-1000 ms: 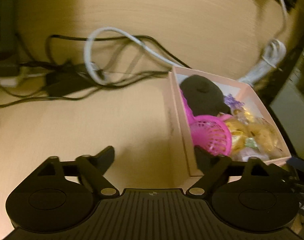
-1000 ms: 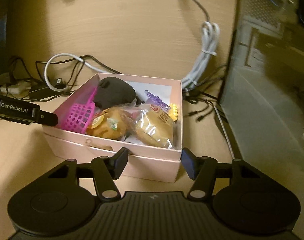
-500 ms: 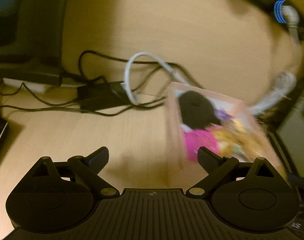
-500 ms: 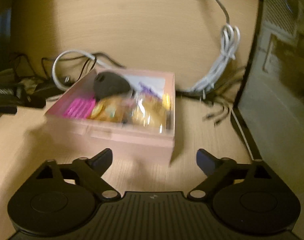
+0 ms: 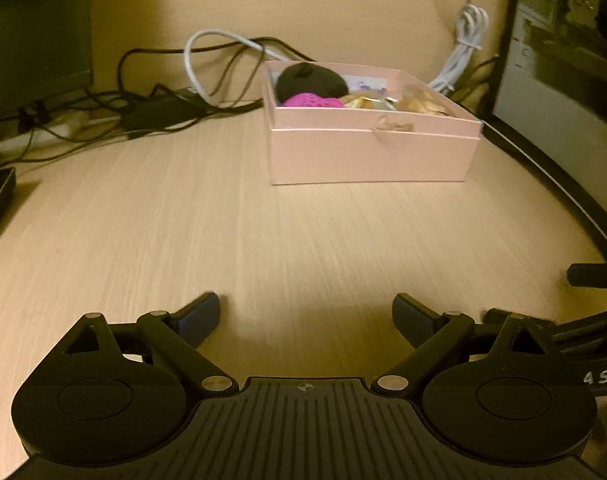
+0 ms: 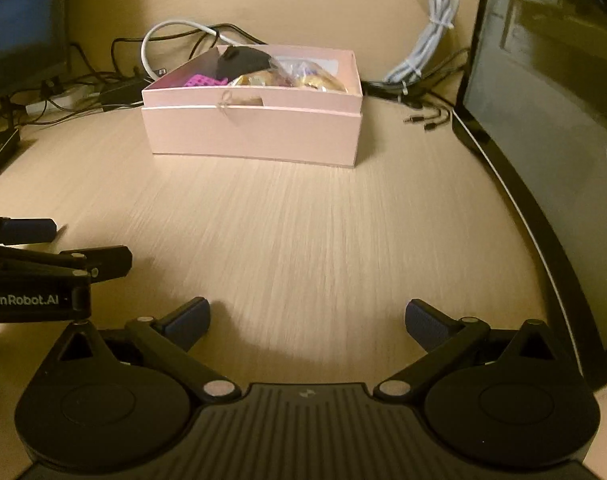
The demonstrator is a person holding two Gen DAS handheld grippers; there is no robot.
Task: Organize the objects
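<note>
Both sets of tongs are spread wide with nothing between them. My left tongs hover low over bare wood, and my right tongs do the same just beside them. From the right camera I can see the left tongs poking in at the left edge, and from the left camera a bit of the right rig shows at the right edge.

Out ahead, the table is light wood grain. The pink box sits toward the back of it, well apart from both tongs, lid off and full. Inside I can make out a black rounded thing at the back left, a pink plastic basket in front of it, and some crinkly gold-wrapped snacks on the right side. There's a little bow on the front wall of the box.

Behind the box there's a mess of black cables with a white cable loop through it, and a bundled white cord hangs down the back wall to the right. A dark monitor stands along the right edge of the table.
</note>
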